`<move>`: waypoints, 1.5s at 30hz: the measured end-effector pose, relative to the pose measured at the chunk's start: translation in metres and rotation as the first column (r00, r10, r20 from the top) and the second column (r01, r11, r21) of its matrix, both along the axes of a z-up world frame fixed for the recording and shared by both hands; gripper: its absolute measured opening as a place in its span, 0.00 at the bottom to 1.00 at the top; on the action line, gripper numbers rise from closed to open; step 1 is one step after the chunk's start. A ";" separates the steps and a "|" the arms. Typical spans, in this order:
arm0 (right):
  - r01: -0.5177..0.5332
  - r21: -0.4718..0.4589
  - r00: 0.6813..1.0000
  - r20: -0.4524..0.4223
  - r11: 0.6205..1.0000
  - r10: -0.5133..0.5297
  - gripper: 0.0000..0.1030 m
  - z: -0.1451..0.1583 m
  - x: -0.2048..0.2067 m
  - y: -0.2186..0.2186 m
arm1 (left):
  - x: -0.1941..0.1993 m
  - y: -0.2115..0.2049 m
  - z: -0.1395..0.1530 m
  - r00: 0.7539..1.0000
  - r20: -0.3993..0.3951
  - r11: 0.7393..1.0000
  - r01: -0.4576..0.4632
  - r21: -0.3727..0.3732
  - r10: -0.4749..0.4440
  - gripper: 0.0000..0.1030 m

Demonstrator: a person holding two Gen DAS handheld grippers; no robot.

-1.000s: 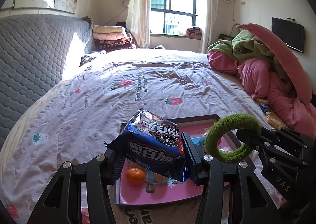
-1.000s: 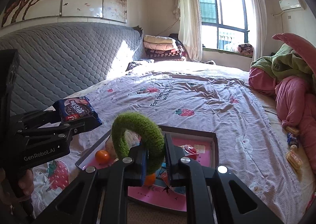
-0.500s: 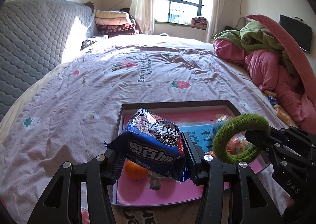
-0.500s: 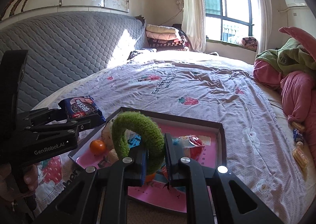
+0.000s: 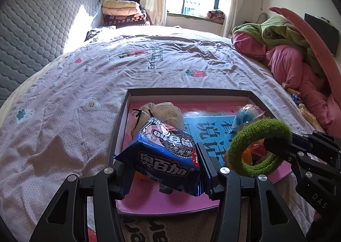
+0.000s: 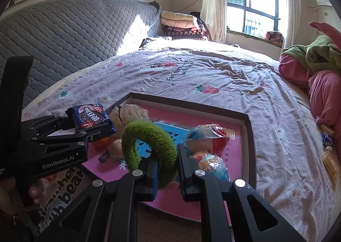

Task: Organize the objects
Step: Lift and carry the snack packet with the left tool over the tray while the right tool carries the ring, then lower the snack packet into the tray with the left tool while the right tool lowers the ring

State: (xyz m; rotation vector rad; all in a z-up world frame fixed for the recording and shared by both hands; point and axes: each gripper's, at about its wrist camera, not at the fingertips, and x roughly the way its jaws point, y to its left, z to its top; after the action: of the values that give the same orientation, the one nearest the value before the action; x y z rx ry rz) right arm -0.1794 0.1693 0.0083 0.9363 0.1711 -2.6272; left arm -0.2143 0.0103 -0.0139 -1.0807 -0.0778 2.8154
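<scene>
The left claw [image 5: 164,169] is seen clamped on a blue foil packet of sandwich biscuits [image 5: 164,154], and the right claw [image 6: 167,169] is pinched on the lower rim of a fuzzy green ring-shaped hair band [image 6: 152,148]. Compared with the frames from a second ago, both claws have been brought forward and lower over the shallow dark-rimmed cardboard box with a pink floor [image 5: 187,92]: far more of its interior is now exposed, and a cream knitted soft toy with black thread [image 5: 162,114], not visible in the left wrist view a second ago, is revealed at the box's far left corner. The grips themselves are unchanged.

White Chinese characters, 奥百加, are printed on the packet's front, with a chocolate biscuit pictured above them. "GenRobot.AI" is read on the side of the left claw in the right wrist view, and "DAS" on the right claw [image 5: 277,150] in the left wrist view. Large dark Chinese characters are shown on a blue panel [image 5: 213,129] on the box floor, though they are partly covered and cannot be read with confidence. "bear" is legible on the bedding below the left claw.

Inside the box, clear-wrapped red, white and blue toys [image 6: 204,139] lie at the right, and a small orange fruit [image 6: 103,141] lies beneath the packet. The box rests on a lilac bedspread with strawberry prints [image 5: 85,75].
</scene>
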 end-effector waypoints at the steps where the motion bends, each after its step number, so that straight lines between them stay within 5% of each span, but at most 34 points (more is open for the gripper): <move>1: -0.003 0.006 1.000 0.004 1.000 0.003 0.15 -0.002 0.000 -0.001 | 0.001 0.001 -0.002 1.000 0.002 1.000 0.002 -0.002 -0.002 0.52; 20: -0.008 0.031 0.992 0.125 0.999 0.004 0.17 -0.032 -0.007 0.000 | 0.010 0.019 -0.019 0.999 -0.017 0.998 0.031 -0.056 -0.032 0.53; 31: 0.023 -0.001 0.992 0.123 1.000 -0.023 0.45 -0.024 -0.002 0.011 | 0.018 0.031 -0.023 0.998 -0.027 0.996 0.048 -0.077 -0.050 0.53; 45: 0.048 -0.042 0.993 0.110 0.998 -0.043 0.51 -0.011 0.003 0.023 | 0.008 0.033 -0.031 0.999 0.013 0.997 0.043 -0.057 -0.043 0.55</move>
State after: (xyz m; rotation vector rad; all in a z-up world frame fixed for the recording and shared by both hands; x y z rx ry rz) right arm -0.1764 0.1922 -0.0032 1.0774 0.0638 -2.6012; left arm -0.2062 0.0429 -0.0453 -1.0969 0.0249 2.7895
